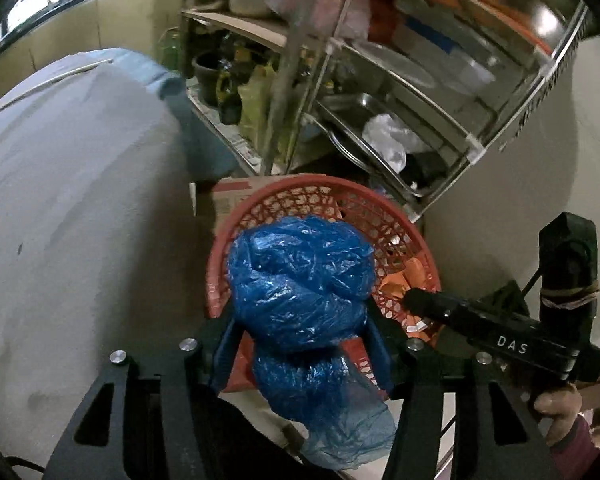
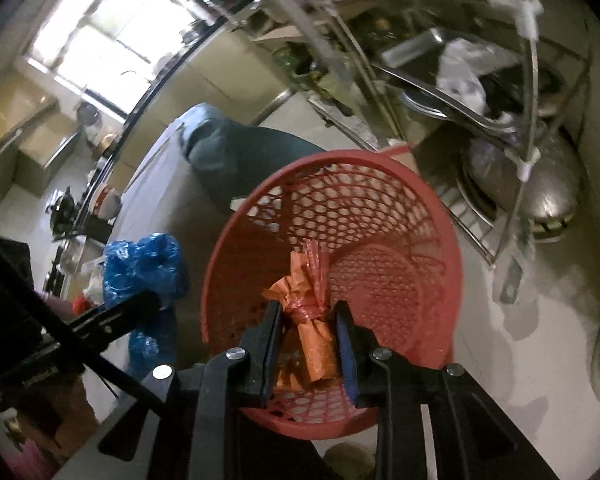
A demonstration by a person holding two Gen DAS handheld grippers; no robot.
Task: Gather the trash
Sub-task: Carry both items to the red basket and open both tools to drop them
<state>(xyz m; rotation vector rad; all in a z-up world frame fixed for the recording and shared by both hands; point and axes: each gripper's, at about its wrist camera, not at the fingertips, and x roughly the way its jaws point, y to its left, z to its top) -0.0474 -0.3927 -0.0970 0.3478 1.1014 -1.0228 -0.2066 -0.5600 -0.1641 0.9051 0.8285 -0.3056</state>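
Two grippers over one red mesh basket (image 2: 400, 240). Left gripper (image 1: 300, 344) roughly half open, blue crumpled plastic bag (image 1: 300, 280) bulging between the fingers (image 1: 226, 344), both sides seemingly against the plastic, loose tail of the bag hanging below; firmness of the grip not clear. Bag above the basket's (image 1: 300, 192) near rim in the left wrist view, not inside it. Right gripper (image 2: 309, 344) narrow, orange wrapper roll (image 2: 314, 344) tied with red plastic standing between the pads (image 2: 272, 344); contact on the pads not certain, small gaps visible either side. Roll directly over the basket mouth. Right gripper (image 1: 416, 300) also visible from the left wrist camera, tip at the basket's far rim, a hand (image 1: 556, 408) on its handle. Beyond the basket: steel rack (image 1: 420, 92) with trays and pots, pale floor (image 2: 520, 340), cardboard box (image 1: 236, 196) just behind the rim.
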